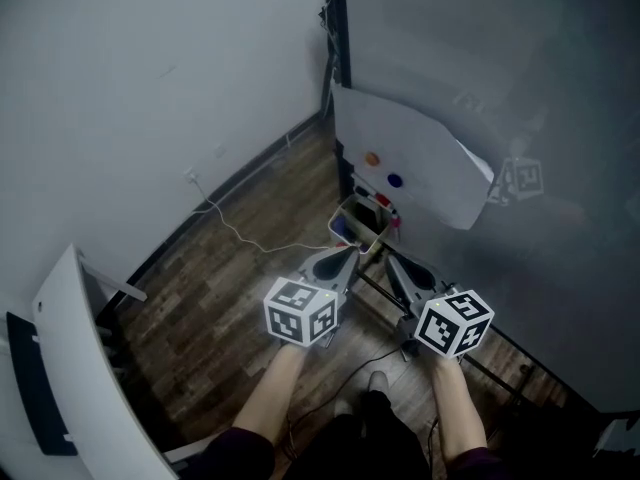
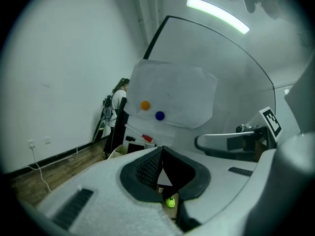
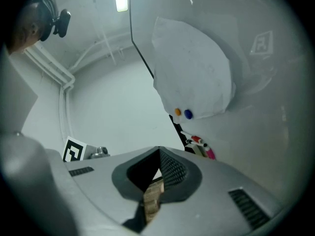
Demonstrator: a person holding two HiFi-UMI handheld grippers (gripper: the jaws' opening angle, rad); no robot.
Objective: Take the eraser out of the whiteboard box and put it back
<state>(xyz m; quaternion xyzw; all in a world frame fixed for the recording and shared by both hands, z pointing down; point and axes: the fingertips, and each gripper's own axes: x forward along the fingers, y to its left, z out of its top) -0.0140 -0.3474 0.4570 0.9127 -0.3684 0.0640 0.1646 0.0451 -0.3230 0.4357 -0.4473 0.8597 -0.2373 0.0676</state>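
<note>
Where the eraser lies: no view shows it clearly; by my reading it is inside the box (image 1: 350, 208), among the dark shapes there.
How it should handle: likely light, with a soft felt face and a firmer back. It should give a little under the pads and not slip much.
Where to take hold: probably across its narrow width, on the two long sides, reached from above through the box's open top.
Box: sits at the lower edge of the whiteboard (image 1: 500, 98), with markers (image 1: 385, 206) lying just behind it.
Left gripper (image 1: 352, 252): jaws closed tip to tip with nothing between them; its tip is just short of the box's near rim.
Right gripper (image 1: 390, 259): jaws likewise pressed together and empty; it is beside the left one, near the box.
Next move, as I judge it: one pair of jaws has to part before going in.
Paper (image 1: 410, 158): pinned to the whiteboard above the box by an orange magnet (image 1: 372, 158) and a blue magnet (image 1: 394, 180).
</note>
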